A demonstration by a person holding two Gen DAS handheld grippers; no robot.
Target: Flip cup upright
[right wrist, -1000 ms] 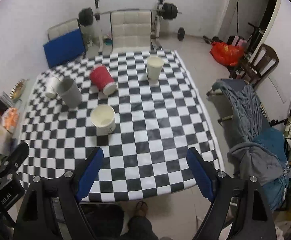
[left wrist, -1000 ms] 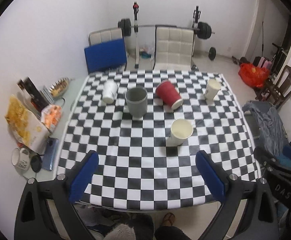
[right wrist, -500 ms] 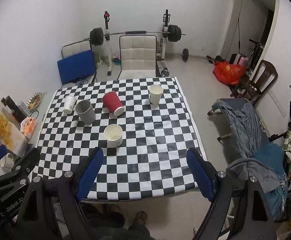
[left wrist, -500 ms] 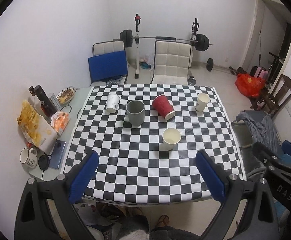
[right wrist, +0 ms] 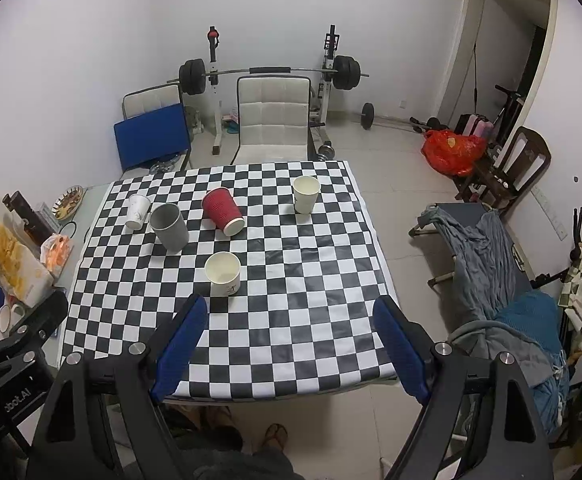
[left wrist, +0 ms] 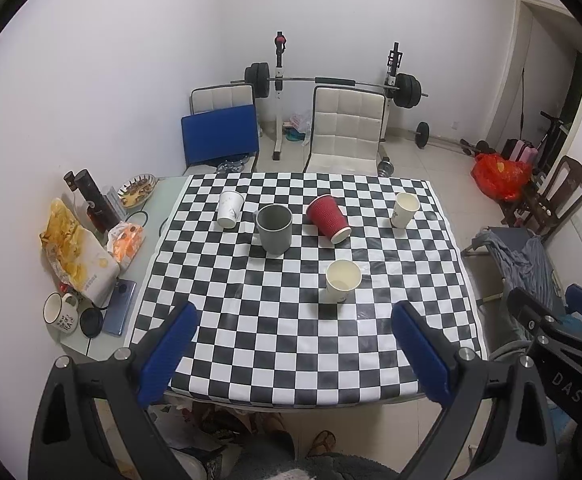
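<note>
A red ribbed paper cup [left wrist: 328,218] [right wrist: 223,211] lies tipped on its side on the checkered table [left wrist: 275,344] [right wrist: 303,280], mouth toward me. A grey cup [left wrist: 274,229] [right wrist: 169,227] and three white paper cups [left wrist: 342,286] [right wrist: 223,273] stand upright around it. My left gripper [left wrist: 294,344] is open and empty, high above the table's near edge. My right gripper [right wrist: 291,340] is also open and empty, held high at the near edge.
A side table on the left holds snack bags [left wrist: 77,254], a mug [left wrist: 59,313], a phone [left wrist: 119,307] and a bottle. Chairs [left wrist: 345,134], a barbell rack [left wrist: 279,80] and a cot with clothes [right wrist: 487,248] surround the table.
Both grippers have pulled back and up from the table, so the cups look smaller and more of the room shows. The cups have not moved.
</note>
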